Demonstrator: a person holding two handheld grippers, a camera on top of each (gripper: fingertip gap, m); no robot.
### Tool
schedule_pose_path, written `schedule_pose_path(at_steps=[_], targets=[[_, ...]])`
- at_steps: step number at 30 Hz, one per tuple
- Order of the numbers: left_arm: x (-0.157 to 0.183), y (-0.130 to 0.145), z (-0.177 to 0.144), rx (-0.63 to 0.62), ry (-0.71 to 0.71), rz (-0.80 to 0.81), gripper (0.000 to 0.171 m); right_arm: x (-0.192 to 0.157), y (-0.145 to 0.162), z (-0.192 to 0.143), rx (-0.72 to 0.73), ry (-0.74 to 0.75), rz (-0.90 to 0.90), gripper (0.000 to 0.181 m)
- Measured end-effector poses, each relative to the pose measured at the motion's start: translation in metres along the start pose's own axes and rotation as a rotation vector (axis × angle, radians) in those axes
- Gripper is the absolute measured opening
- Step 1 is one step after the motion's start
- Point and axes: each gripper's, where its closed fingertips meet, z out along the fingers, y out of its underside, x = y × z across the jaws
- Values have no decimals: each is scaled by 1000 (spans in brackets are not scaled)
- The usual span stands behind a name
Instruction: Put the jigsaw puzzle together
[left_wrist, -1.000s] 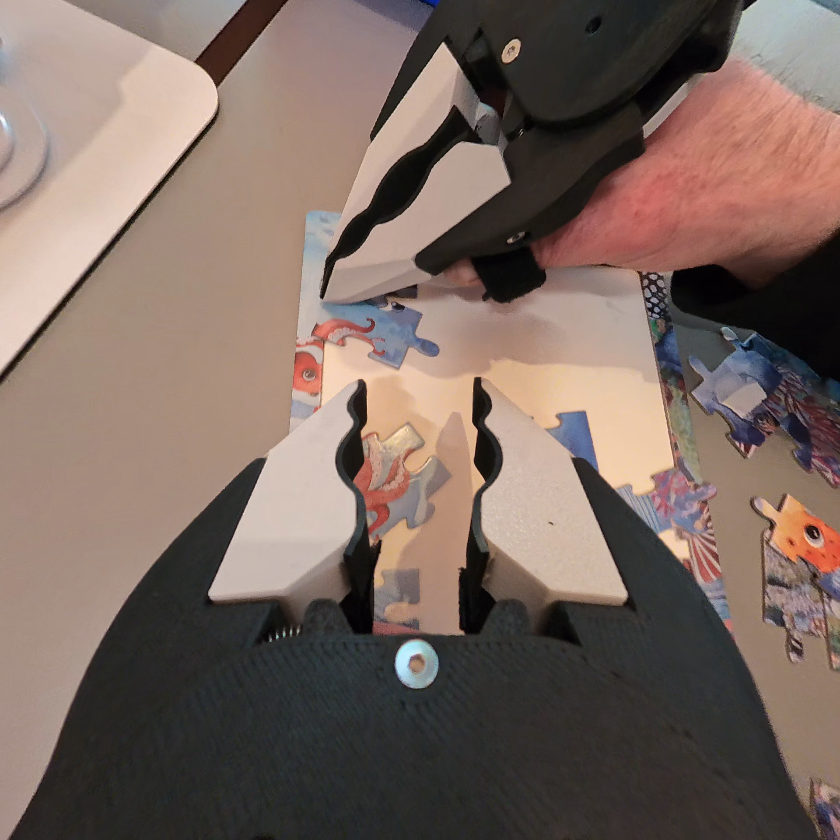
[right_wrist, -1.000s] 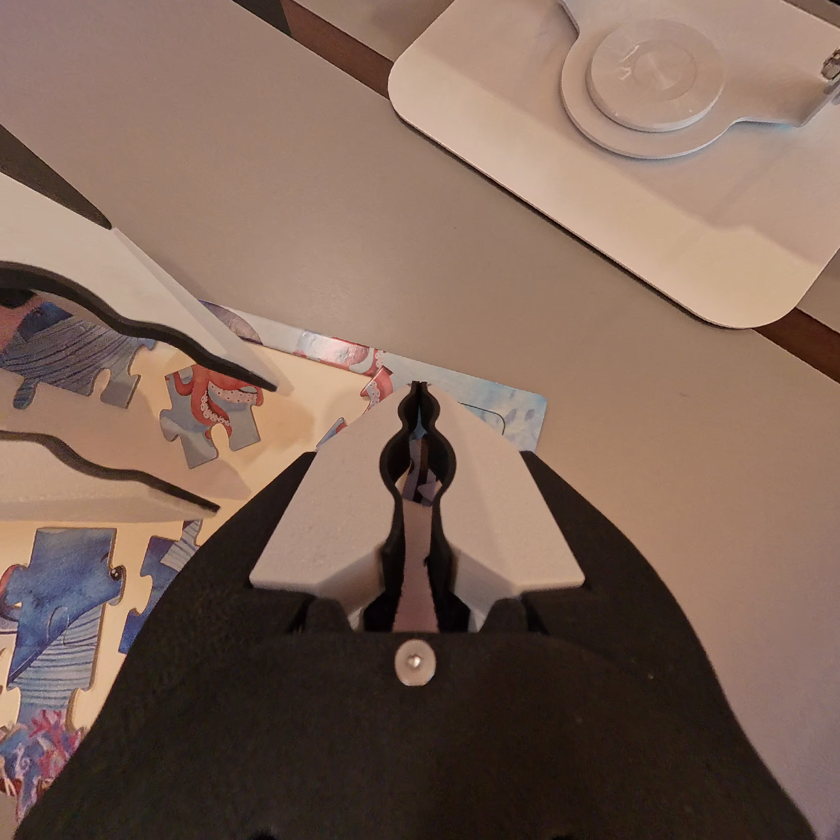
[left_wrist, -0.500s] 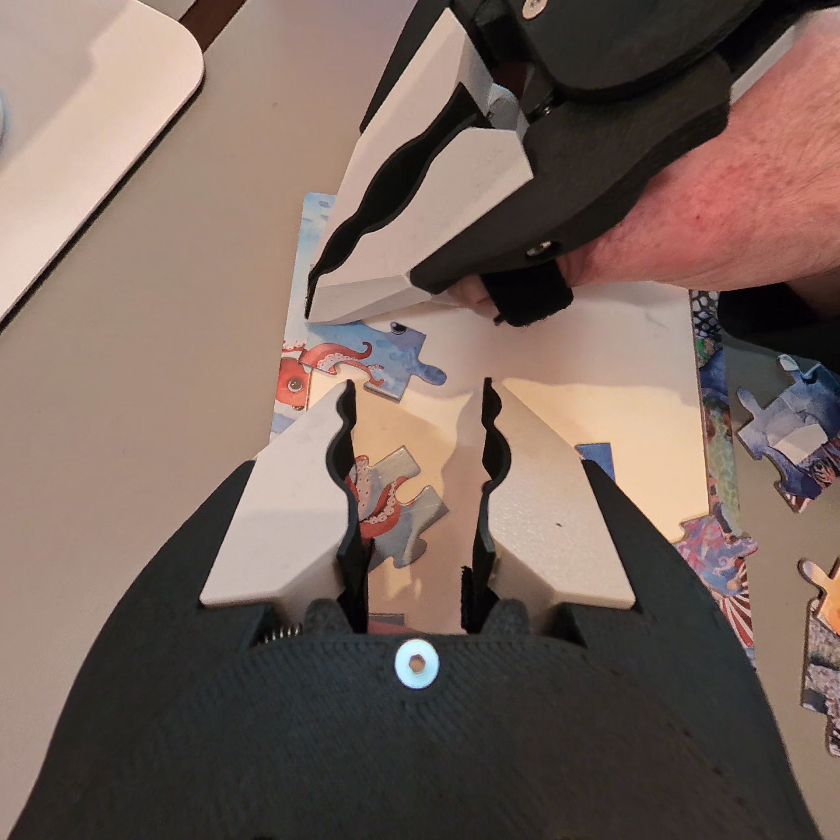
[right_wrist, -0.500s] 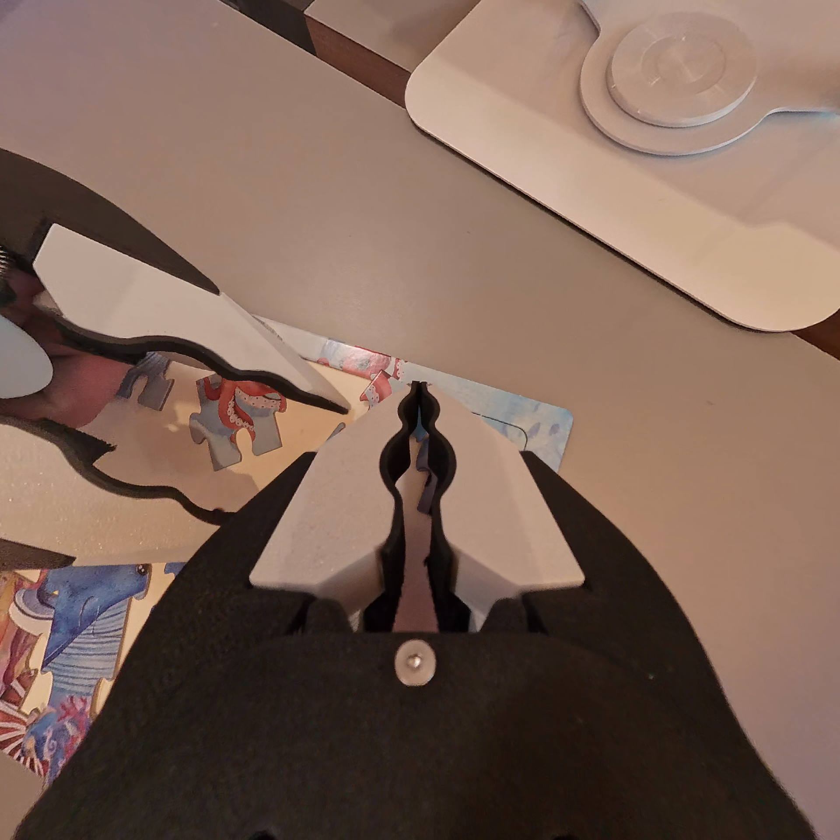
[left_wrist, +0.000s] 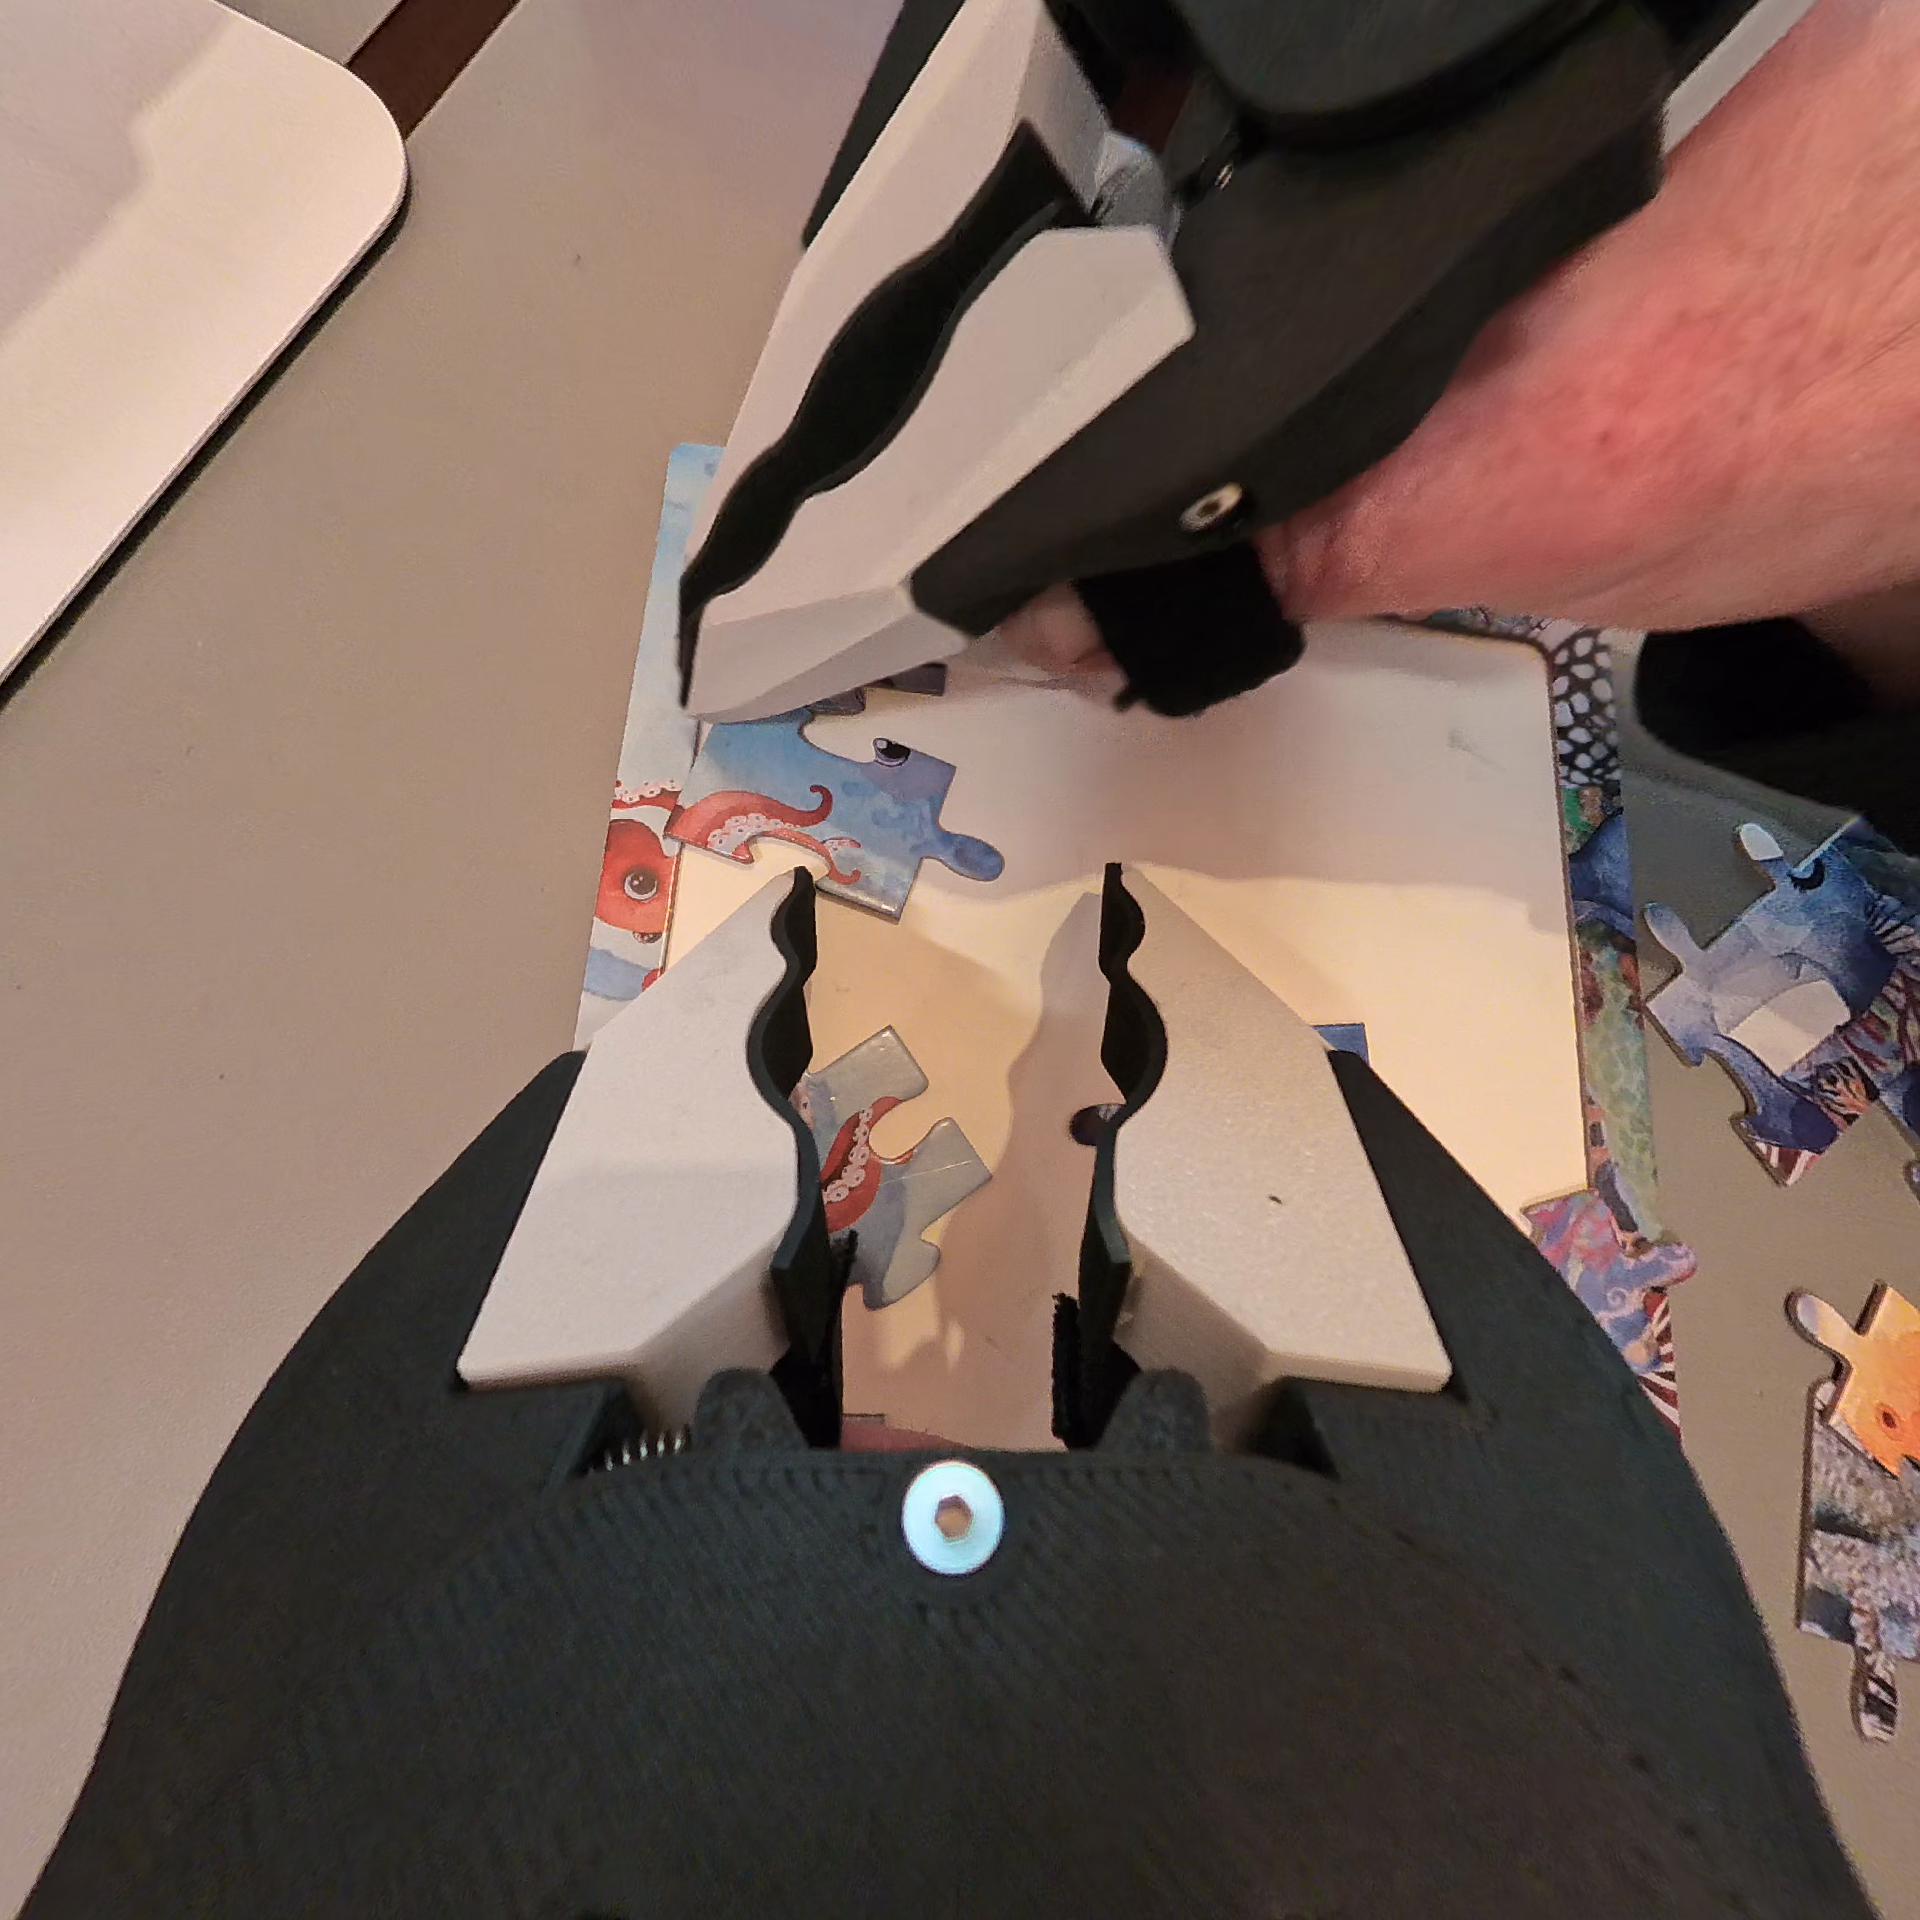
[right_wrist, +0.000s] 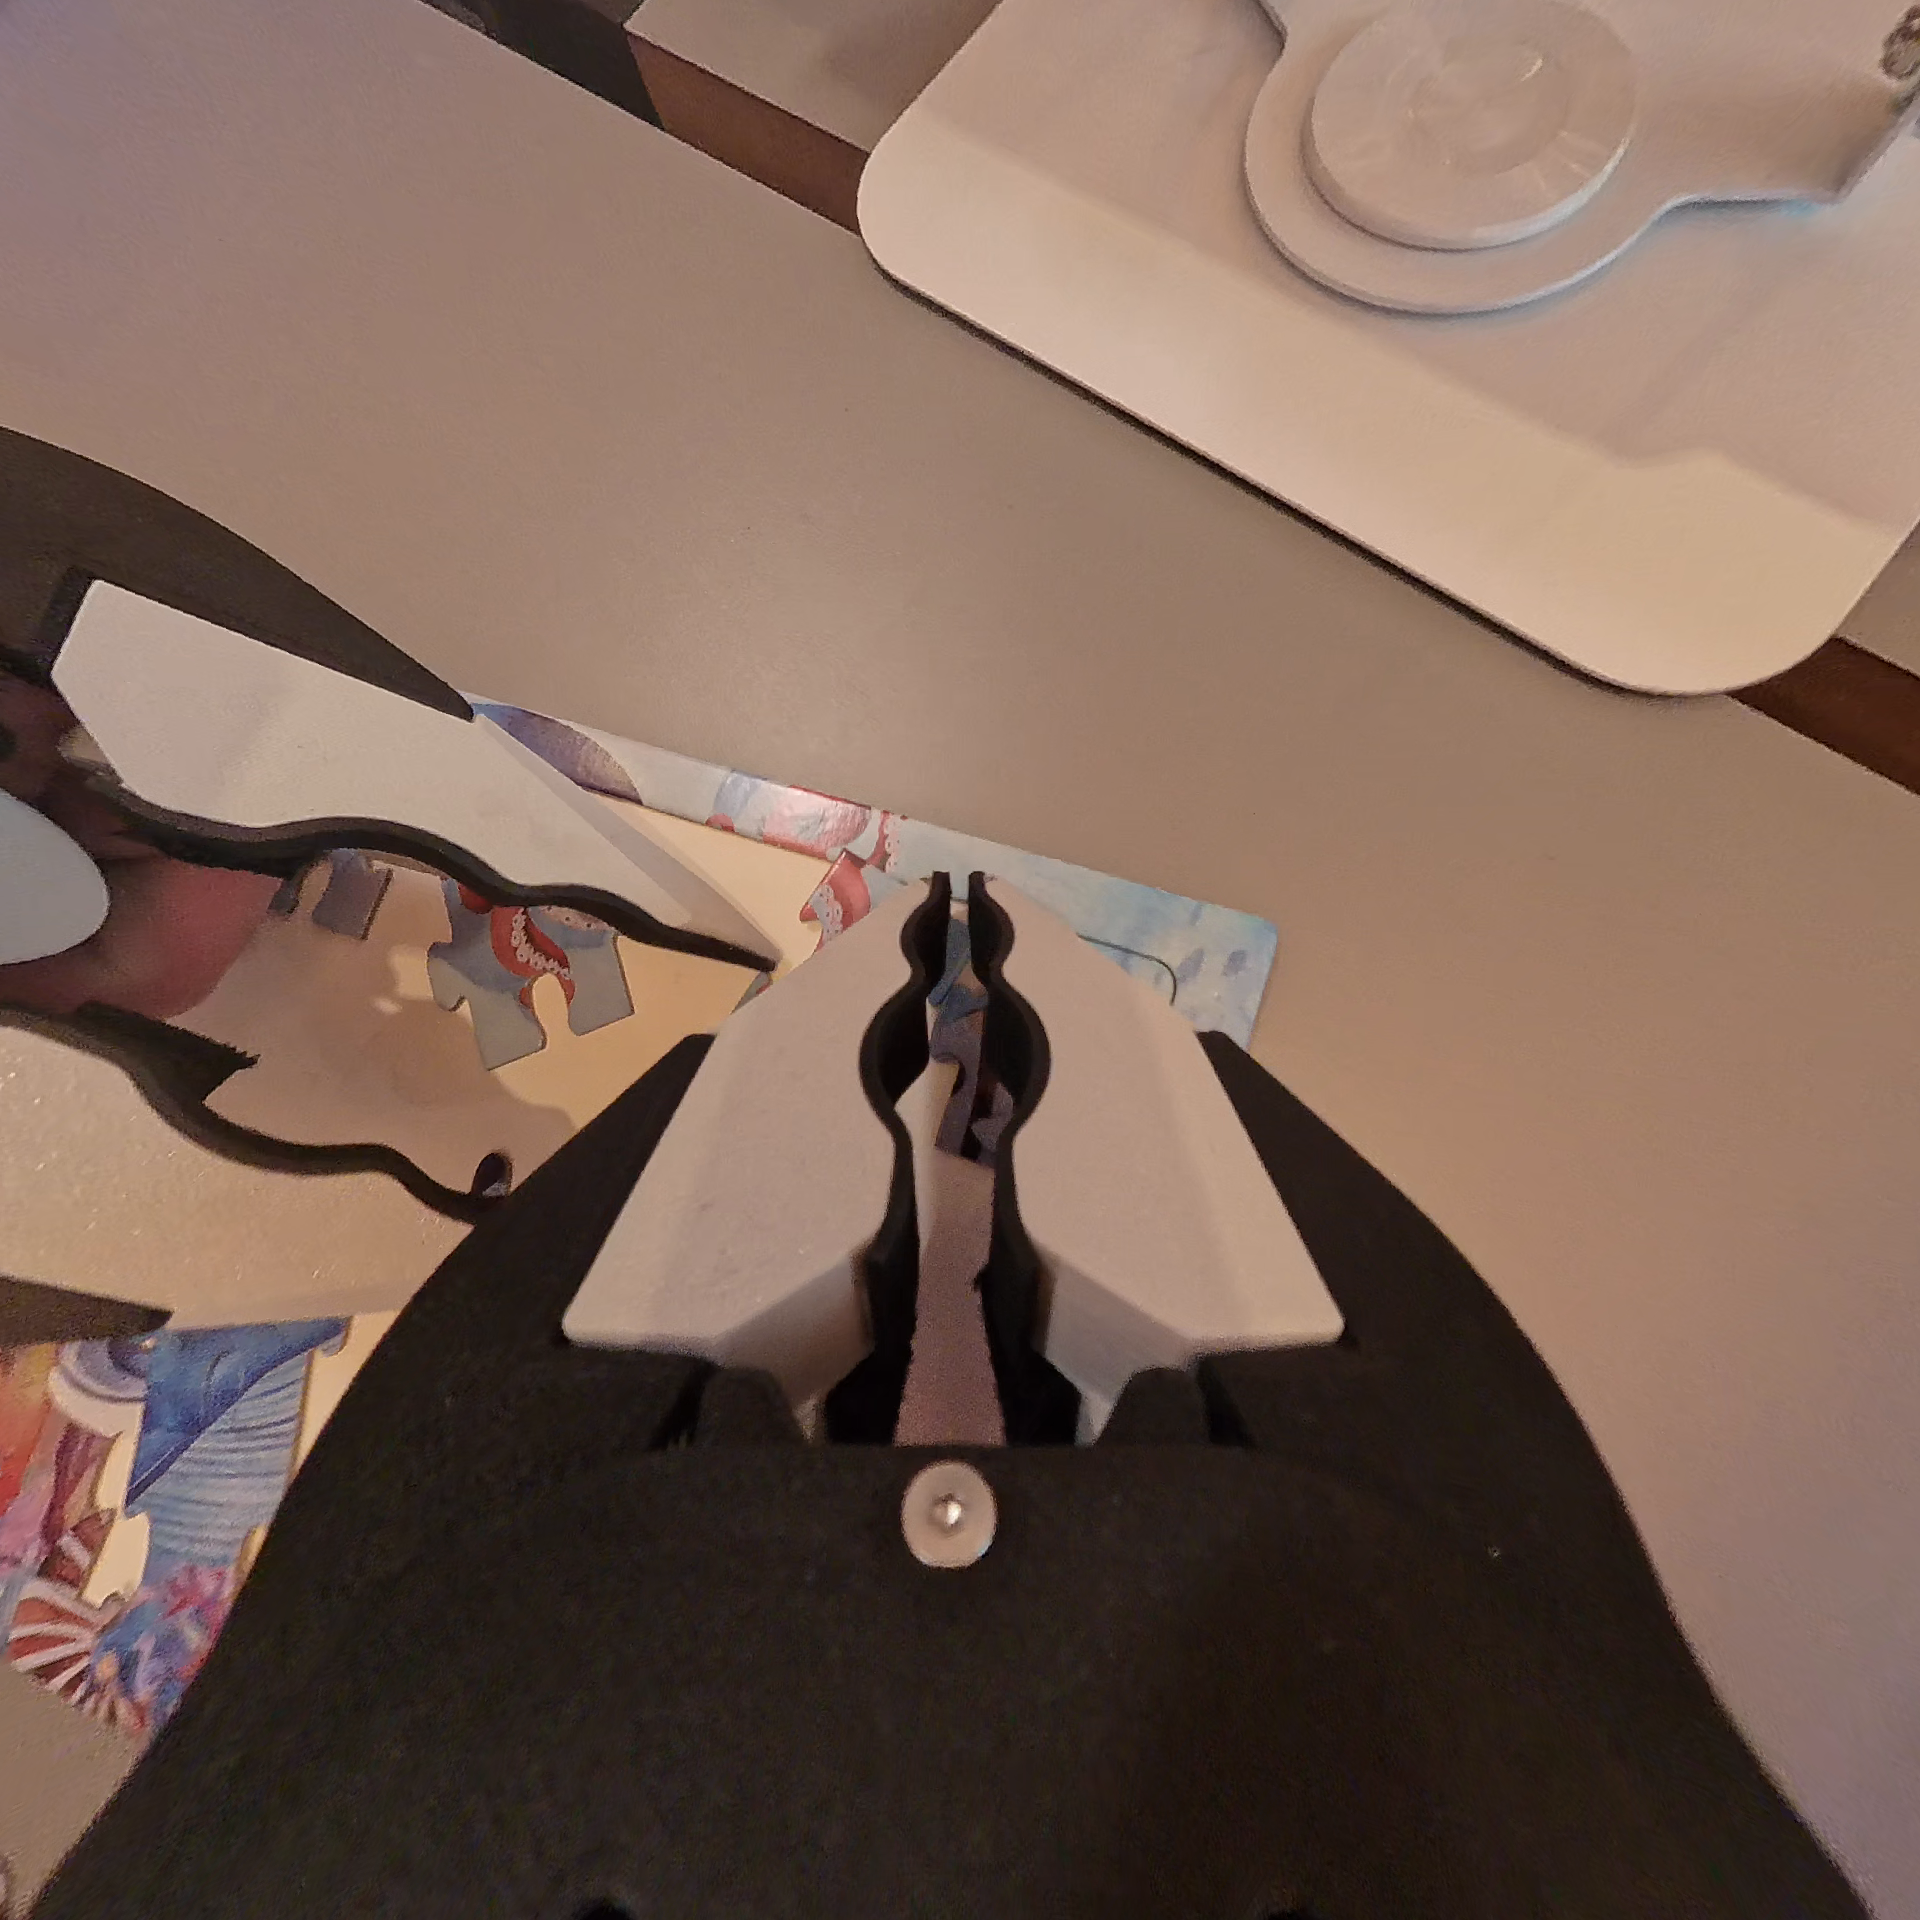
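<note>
My right gripper (right_wrist: 958, 883) stands at the far corner of the puzzle tray (left_wrist: 1299, 831), its jaws nearly closed with a thin slit between the tips; a bluish piece edge shows in that slit, but I cannot tell whether it is gripped. My left gripper (left_wrist: 951, 878) hovers wide and empty over the tray's cream floor. The blue piece with a red tentacle (left_wrist: 831, 826) lies just ahead of my left tips, touching the tray's printed border (left_wrist: 634, 883), its long axis running across the tray. A paler tentacle piece (left_wrist: 894, 1153) lies loose beneath my left jaws. I judge the left gripper nearer both. More loose pieces (left_wrist: 1766, 987) lie beside the tray, on its right.
</note>
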Motion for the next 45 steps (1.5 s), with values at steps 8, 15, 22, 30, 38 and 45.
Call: schedule_pose_path(at_steps=[8,15,22,30,38,45], targets=[[0,1,1,-1,3,1,55,-6,9,-5,-27,-128,149,14],[-1,0,1,6,4,-5,53,-14,8,-2,-22,-179,189,15],[-1,-2,0,28,17,-21,52,-16,7,-3,-14,-194,197,16],[-2,-5,1,53,19,-26,54,-16,7,-5,16,-253,257,12],[-3,-7,3,46,-9,0,55,-14,4,-11,21,-246,252,15],[-1,-2,1,14,7,-12,58,-9,7,-16,-15,-180,222,24]])
